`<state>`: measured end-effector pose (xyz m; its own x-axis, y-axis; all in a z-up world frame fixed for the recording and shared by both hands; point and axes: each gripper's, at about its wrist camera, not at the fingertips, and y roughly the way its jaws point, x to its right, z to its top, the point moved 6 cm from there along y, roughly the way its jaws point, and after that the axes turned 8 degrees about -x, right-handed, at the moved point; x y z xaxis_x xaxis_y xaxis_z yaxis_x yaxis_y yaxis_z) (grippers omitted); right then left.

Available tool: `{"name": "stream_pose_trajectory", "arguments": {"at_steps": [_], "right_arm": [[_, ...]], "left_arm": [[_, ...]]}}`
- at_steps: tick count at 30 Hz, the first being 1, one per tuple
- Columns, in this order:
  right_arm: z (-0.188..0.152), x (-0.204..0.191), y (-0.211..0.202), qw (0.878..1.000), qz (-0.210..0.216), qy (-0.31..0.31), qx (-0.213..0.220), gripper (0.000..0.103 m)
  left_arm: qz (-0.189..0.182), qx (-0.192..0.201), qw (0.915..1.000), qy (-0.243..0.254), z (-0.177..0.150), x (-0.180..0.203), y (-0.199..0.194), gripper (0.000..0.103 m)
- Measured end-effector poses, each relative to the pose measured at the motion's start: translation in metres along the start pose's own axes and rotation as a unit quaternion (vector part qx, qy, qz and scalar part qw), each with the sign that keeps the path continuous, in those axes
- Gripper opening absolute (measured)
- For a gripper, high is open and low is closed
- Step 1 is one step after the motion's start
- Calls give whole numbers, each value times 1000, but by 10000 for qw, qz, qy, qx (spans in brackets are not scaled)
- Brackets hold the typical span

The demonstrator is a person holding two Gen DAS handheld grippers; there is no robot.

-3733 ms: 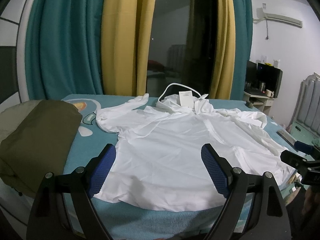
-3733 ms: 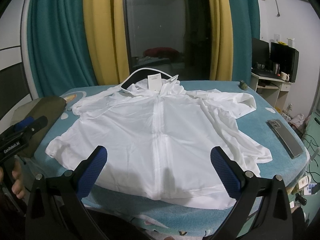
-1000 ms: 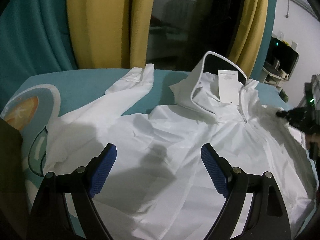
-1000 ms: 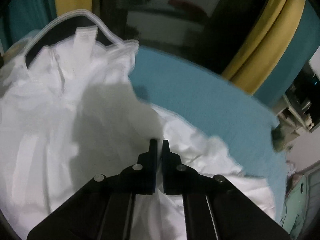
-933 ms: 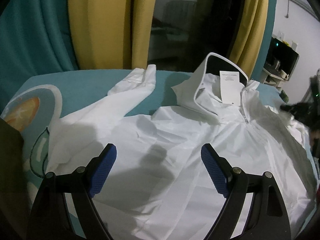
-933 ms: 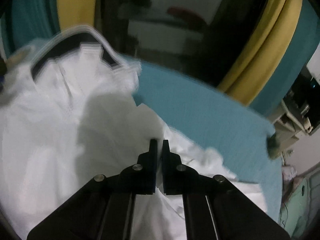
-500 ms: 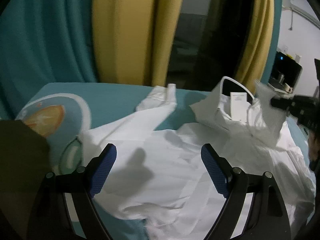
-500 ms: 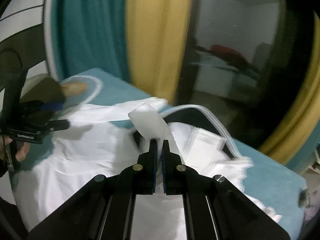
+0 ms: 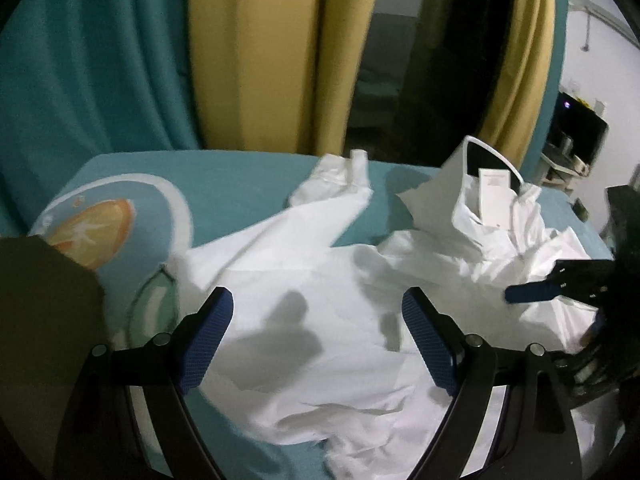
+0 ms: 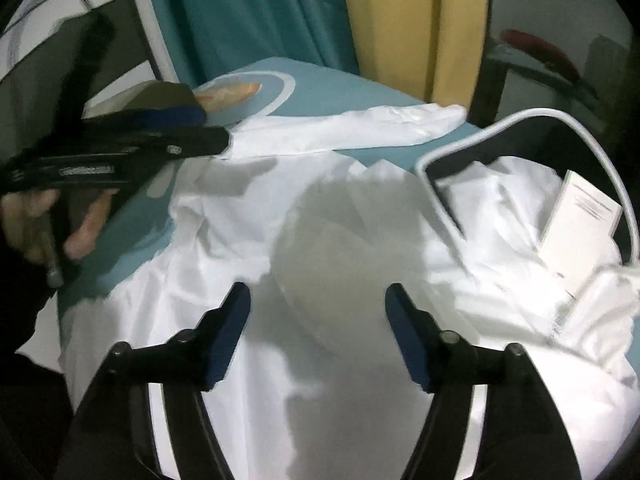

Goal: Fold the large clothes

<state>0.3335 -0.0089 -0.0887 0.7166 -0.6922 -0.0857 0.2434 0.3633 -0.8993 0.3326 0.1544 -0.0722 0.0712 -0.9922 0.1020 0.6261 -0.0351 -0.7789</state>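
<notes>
A white hooded jacket [image 9: 320,320] lies rumpled on the teal table [image 9: 240,176], hood and paper tag [image 9: 494,196] at the far right, one sleeve [image 9: 316,216] stretched to the far left. My left gripper [image 9: 318,336] is open and empty above the jacket's chest. My right gripper [image 10: 318,320] is open and empty over the jacket body [image 10: 320,260], with the right side's cloth bunched by the hood [image 10: 520,200]. It also shows in the left wrist view [image 9: 536,292] at the right. The left gripper shows in the right wrist view [image 10: 192,132] near the sleeve [image 10: 360,128].
An olive-green folded garment [image 9: 44,308] lies at the table's left edge. Teal and yellow curtains [image 9: 260,52] and a dark glass door stand behind the table. A desk with a monitor [image 9: 580,128] is at the far right.
My right gripper has opened and let go of the jacket's right sleeve, which now lies over the body near the hood. Both grippers have shifted left over the jacket.
</notes>
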Motion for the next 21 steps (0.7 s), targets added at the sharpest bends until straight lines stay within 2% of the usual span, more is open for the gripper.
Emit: {"name": "stream_pose_trajectory", "arguments": {"at_steps": [1, 4, 5, 8, 12, 14, 15, 16, 17, 18, 19, 21], "right_arm": [[-2, 4, -7, 10000, -52, 5, 29, 70], [-21, 27, -38, 9980, -578, 153, 203, 70], [-33, 43, -52, 9956, -866, 291, 231, 70], [-58, 84, -66, 9880, -1359, 715, 151, 70], [-102, 129, -78, 9741, -1864, 1275, -49, 70], [-119, 144, -76, 9672, -2060, 1485, -120, 70], [-128, 152, -76, 9641, -2105, 1609, -159, 70], [-132, 156, -76, 9630, -2114, 1663, -181, 70], [-138, 159, -75, 9629, -2078, 1710, -183, 65], [-142, 159, -74, 9652, -1994, 1685, -176, 52], [-144, 158, -72, 9671, -1929, 1649, -177, 46], [-146, 154, -69, 9709, -1837, 1522, -199, 26]], "left_arm": [[-72, -23, 10000, 49, 0, 6, 3, 89], [-474, -149, 9983, 303, -3, 32, 13, 89], [-593, -200, 9973, 378, -5, 40, 16, 89], [-926, -489, 9912, 810, -15, 69, 30, 89], [-981, -778, 9844, 1240, -32, 93, 46, 89], [-769, -889, 9833, 1388, -38, 99, 58, 85], [-630, -989, 9824, 1453, -40, 101, 65, 75], [-565, -1064, 9817, 1474, -41, 102, 71, 59], [-477, -1061, 9821, 1484, -41, 103, 73, 58], [-506, -1016, 9823, 1490, -39, 102, 71, 44], [-521, -1032, 9820, 1492, -37, 102, 71, 25], [-412, -954, 9841, 1440, -32, 99, 67, 16]]}}
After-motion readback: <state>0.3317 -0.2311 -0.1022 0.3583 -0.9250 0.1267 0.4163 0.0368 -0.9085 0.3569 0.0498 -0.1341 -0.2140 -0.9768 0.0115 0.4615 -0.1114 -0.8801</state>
